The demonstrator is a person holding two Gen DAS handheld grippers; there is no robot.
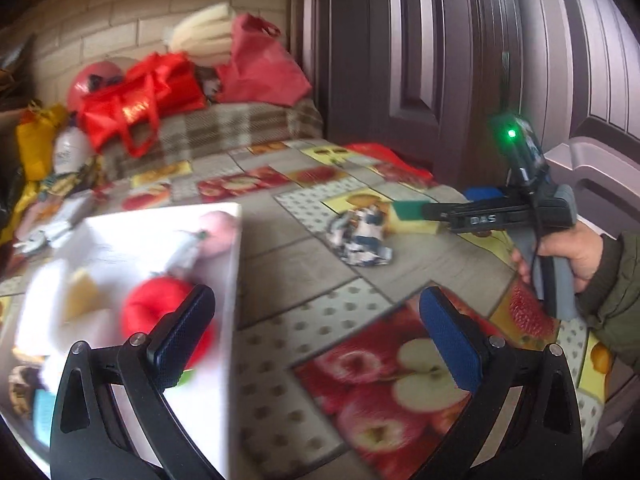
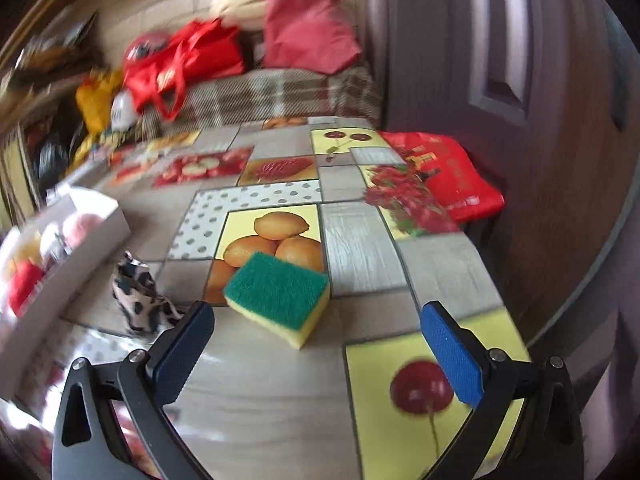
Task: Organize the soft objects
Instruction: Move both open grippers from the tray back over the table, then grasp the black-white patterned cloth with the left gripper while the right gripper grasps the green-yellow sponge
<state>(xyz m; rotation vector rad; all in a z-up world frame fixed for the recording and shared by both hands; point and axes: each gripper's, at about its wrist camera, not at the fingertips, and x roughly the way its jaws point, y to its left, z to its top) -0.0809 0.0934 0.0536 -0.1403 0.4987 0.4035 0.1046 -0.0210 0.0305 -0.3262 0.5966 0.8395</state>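
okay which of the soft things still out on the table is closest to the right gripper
The green and yellow sponge, lying just ahead of the open right gripper. The spotted cloth sits off to its left.

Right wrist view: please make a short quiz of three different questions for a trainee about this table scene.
1. True or false: the green and yellow rectangular sponge lies inside the white cardboard box.
2. Which item lies between the box and the sponge? A) spotted crumpled cloth B) glass bottle C) metal spoon
3. Fill in: the right gripper is ____, holding nothing.

Key: 1. False, it lies on the fruit-patterned tablecloth. 2. A. 3. open.
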